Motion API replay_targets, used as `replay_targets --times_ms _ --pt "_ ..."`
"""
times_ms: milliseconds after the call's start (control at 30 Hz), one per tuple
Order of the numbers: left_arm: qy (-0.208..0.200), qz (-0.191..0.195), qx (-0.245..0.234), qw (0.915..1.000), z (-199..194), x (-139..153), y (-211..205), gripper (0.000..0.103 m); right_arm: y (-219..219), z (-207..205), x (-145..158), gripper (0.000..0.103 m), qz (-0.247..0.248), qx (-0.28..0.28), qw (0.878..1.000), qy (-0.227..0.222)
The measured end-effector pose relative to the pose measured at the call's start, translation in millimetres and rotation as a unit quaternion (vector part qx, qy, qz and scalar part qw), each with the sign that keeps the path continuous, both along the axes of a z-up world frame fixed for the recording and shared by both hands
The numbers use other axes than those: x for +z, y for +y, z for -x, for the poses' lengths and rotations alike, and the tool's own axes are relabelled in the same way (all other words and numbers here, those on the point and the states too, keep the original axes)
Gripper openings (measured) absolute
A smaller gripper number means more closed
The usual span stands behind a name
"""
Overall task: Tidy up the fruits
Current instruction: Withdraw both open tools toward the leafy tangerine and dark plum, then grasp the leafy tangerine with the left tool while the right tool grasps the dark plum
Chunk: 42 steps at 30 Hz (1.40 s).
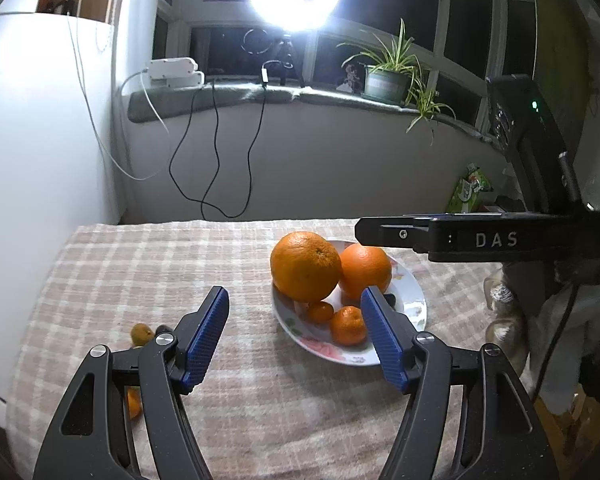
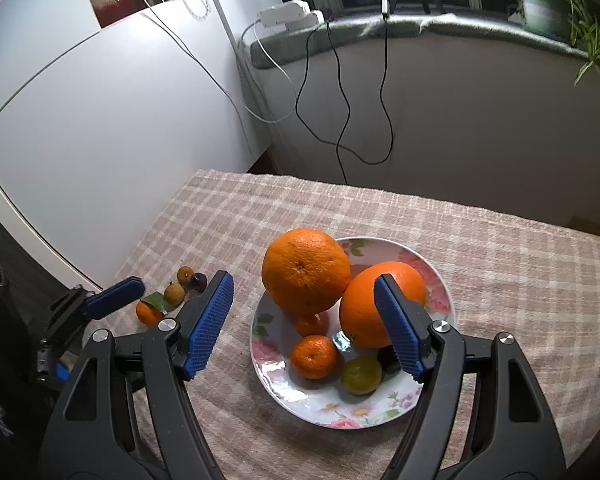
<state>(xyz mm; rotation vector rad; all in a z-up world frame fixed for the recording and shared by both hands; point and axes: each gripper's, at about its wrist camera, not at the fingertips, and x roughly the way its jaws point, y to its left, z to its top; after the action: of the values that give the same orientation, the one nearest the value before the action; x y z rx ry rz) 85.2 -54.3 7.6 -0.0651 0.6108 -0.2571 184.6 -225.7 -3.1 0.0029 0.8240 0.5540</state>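
- The white, flower-printed ceramic plate [image 2: 440, 276] gathers the fruit: two large, dimpled oranges [image 2: 306, 272] lean together at its back, two small glossy mandarins [image 2: 314, 356] and a smooth yellow-green fruit [image 2: 361, 375] lie in front.
- The right gripper [image 2: 304, 324], ribbed blue pads spread wide and empty, hangs over the plate, probably after a drop.
- Loose fruit lies left on the beige checked woven cloth [image 2: 500, 260]: a leafy mandarin [image 2: 149, 312], two rough brown longans [image 2: 175, 293], and something dark purple, perhaps a grape [image 2: 198, 279].
- The left gripper [image 1: 294, 334], wide and empty, faces the plate.
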Motion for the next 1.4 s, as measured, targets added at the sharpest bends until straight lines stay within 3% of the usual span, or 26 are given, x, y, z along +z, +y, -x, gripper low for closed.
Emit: replay_targets --times_ms 167,300,500,667,1033,1233,1400 --pt "-0.006 -0.005 0.007 0.9999 7.5 1.3 4.4 0.069 0.0 11.3 1.0 0.077 -0.010 0.003 1.000 -0.020" --pt "-0.006 -0.011 0.015 0.9998 12.3 -2.9 11.1 0.070 4.7 18.9 0.0 0.087 -0.009 0.005 0.999 -0.034" --pt "0.022 -0.014 0.045 0.9986 26.3 -29.0 42.3 0.074 15.7 30.2 -6.4 0.088 0.012 0.023 0.999 -0.036" --pt "0.058 -0.007 0.090 0.9942 39.5 -54.4 80.5 0.074 27.8 41.3 -20.2 0.088 -0.001 0.050 0.998 -0.032" --pt "0.081 0.026 0.139 0.9867 57.5 -78.3 127.7 0.072 84.5 63.4 -48.9 0.087 0.020 0.130 0.991 -0.021" --pt "0.086 0.046 0.127 0.9871 50.1 -85.4 130.5 0.064 113.7 66.1 -54.2 0.077 0.026 0.157 0.987 -0.018" --pt "0.090 0.063 0.117 0.9870 45.2 -88.4 132.3 0.057 131.8 55.0 -65.2 0.061 0.025 0.161 0.987 0.002"
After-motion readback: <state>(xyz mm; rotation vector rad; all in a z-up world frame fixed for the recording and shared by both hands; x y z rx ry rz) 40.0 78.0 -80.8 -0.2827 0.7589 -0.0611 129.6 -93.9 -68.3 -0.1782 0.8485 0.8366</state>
